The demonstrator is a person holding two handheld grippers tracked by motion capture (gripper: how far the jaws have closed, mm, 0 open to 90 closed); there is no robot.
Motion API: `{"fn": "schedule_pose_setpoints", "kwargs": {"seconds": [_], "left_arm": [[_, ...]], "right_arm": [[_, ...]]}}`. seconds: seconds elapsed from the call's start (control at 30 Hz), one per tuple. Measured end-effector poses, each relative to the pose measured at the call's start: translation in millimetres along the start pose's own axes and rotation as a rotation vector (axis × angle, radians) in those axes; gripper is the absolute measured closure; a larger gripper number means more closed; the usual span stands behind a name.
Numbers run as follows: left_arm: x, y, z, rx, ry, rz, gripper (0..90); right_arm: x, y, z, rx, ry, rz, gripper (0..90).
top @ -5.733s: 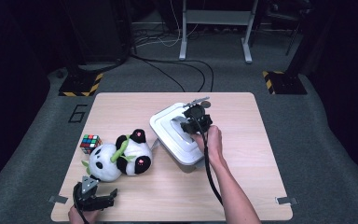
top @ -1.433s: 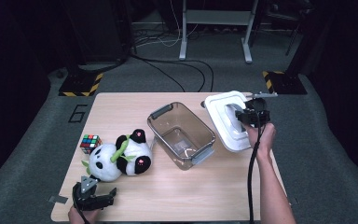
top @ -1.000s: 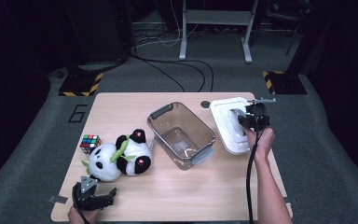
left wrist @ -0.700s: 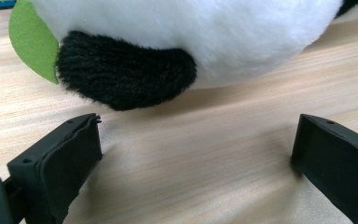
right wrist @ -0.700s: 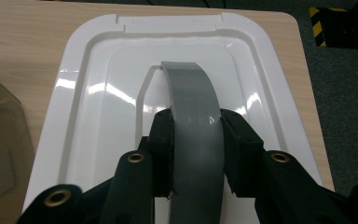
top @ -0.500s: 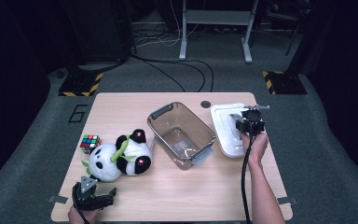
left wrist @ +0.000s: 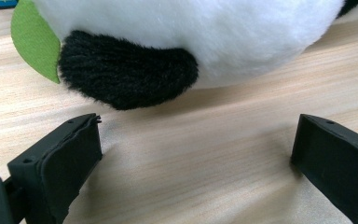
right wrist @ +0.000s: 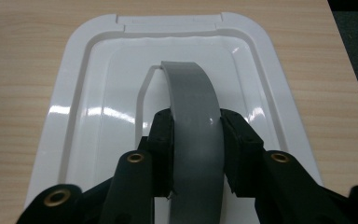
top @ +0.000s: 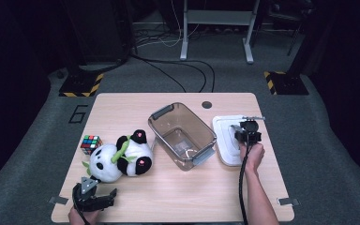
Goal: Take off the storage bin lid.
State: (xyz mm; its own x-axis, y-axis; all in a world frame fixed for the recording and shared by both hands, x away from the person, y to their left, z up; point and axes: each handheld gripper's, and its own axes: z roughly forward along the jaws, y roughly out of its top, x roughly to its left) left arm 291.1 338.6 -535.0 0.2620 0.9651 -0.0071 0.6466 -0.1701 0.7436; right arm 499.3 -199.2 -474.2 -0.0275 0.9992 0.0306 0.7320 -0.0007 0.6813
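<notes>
The surface (top: pixel 178 197) carries a clear bin (top: pixel 183 136), uncovered. Right of the bin lies its white lid (right wrist: pixel 98 93), flat on the wood. The right gripper (right wrist: pixel 193 140) has its fingers clamped on the lid's grey handle (right wrist: pixel 193 98), so setting down looks finished; letting go comes next. The left gripper (left wrist: pixel 191 154) gapes wide and empty, just short of the panda (left wrist: pixel 186 32) (cropped). The handle's near end is hidden.

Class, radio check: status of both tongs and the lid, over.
Right tongs shut on lid handle; lid on table right of open bin. Left tongs open beside panda. Nothing in the way.
</notes>
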Motion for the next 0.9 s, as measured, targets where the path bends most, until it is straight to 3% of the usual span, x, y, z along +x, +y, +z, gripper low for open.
{"fn": "schedule_pose_setpoints", "kwargs": {"seconds": [0.27,0.4,0.5,0.53,0.57,0.67,0.7,0.73,0.8,0.9], "left_arm": [[-0.2,-0.1,-0.3,0.001,0.003,-0.002,1.4],[-0.4,-0.4,0.2,-0.005,0.007,-0.003,1.4],[-0.2,-0.2,-0.3,0.001,0.004,-0.002,1.5],[-0.2,-0.2,-0.3,0.0,0.004,-0.002,1.5],[-0.2,-0.2,-0.3,0.0,0.004,-0.002,1.5],[-0.2,-0.2,-0.3,0.0,0.004,-0.002,1.5],[-0.2,-0.2,-0.3,0.0,0.004,-0.002,1.5],[-0.2,-0.2,-0.2,0.0,0.004,-0.002,1.5],[-0.3,-0.2,-0.3,0.0,0.005,-0.002,1.5],[-0.3,-0.2,-0.3,0.0,0.005,-0.002,1.6]], "right_arm": [[-1.7,-5.8,9.6,-0.011,-0.048,0.017,66.7],[-1.6,-5.1,10.6,-0.005,-0.044,0.002,66.2],[-3.6,-5.4,9.2,-0.01,-0.029,0.029,58.5],[-6.2,-6.0,6.1,-0.014,-0.014,0.038,48.1],[-6.2,-6.0,6.1,-0.014,-0.014,0.038,48.1],[-13.0,-7.8,-4.4,-0.022,0.042,0.038,30.1],[-13.0,-7.8,-4.4,-0.022,0.042,0.038,30.1],[-16.4,-8.7,-10.4,-0.029,0.078,0.017,23.5],[-18.2,-10.0,-16.8,-0.025,0.103,0.0,16.4],[-19.9,-13.4,-24.2,-0.039,0.137,-0.01,14.1]]}}
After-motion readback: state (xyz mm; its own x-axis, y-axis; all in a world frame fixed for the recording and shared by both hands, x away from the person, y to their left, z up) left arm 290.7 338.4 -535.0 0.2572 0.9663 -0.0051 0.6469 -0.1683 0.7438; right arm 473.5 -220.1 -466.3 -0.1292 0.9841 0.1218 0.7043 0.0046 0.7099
